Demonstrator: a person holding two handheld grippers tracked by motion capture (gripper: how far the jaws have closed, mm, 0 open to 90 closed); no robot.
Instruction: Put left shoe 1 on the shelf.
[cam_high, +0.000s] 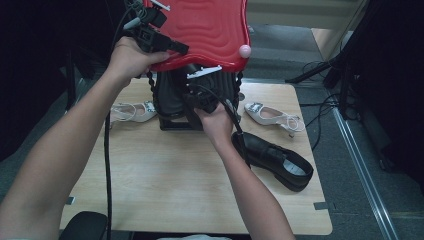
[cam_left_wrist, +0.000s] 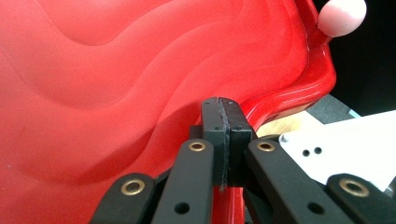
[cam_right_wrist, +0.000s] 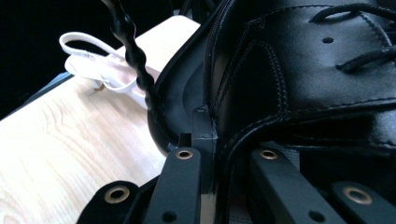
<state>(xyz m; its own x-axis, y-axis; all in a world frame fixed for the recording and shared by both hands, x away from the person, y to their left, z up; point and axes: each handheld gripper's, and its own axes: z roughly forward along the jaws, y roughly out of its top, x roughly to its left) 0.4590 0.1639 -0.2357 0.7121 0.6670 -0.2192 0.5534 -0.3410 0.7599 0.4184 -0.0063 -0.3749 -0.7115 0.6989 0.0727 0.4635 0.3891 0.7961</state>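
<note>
A red wavy plastic lid (cam_high: 210, 25) with a pink knob (cam_high: 244, 50) is tilted up above a black frame (cam_high: 172, 125) at the table's back. My left gripper (cam_high: 177, 48) is shut on the lid's near rim; in the left gripper view its jaws (cam_left_wrist: 223, 116) meet against the red lid (cam_left_wrist: 116, 70). Under the lid, my right gripper (cam_high: 195, 95) is shut on a black lace-up shoe (cam_high: 172, 92). In the right gripper view the jaws (cam_right_wrist: 205, 130) pinch the shoe's (cam_right_wrist: 303, 70) collar edge.
A second black shoe (cam_high: 275, 157) lies on the wooden table (cam_high: 165, 180) at the right. One white sandal (cam_high: 132, 111) lies left of the frame, another (cam_high: 270, 115) to its right. A beaded black post (cam_right_wrist: 135, 65) stands beside the held shoe.
</note>
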